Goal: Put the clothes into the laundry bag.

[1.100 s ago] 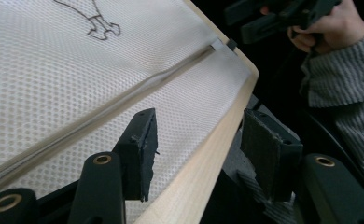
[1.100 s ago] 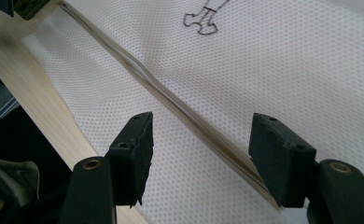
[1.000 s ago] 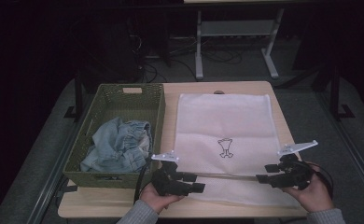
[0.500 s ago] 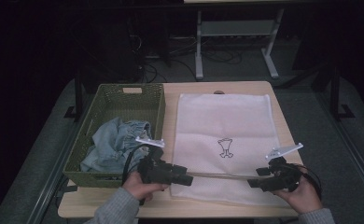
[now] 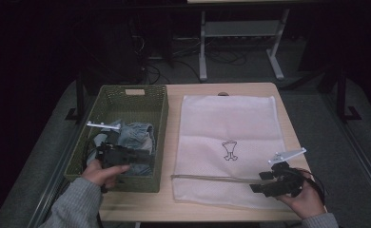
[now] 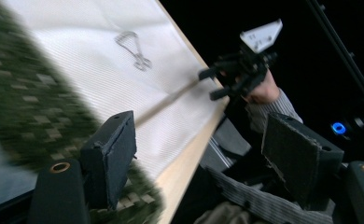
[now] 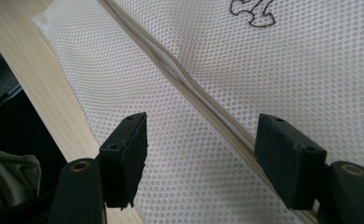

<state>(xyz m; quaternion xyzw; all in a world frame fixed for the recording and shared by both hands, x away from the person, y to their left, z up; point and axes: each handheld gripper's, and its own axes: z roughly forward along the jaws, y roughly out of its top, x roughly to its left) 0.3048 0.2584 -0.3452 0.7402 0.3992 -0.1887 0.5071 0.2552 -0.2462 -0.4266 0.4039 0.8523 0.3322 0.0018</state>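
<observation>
You are working at a pale wooden worktop (image 5: 250,89) that is catching the only strong light, while the room around it is sinking into near-black. Grey carpet (image 5: 317,102) is spreading out on both sides. Beyond the far edge, a white metal stand (image 5: 240,33) is standing among loose cables (image 5: 174,50) trailing over the floor.

High view: fixed above, facing forward and down over the table (image 5: 250,89). Left gripper view: over the green basket (image 6: 17,107), looking across the white mesh bag (image 6: 105,70). Right gripper view: close above that bag (image 7: 245,93). Shared by all three: the bag.
</observation>
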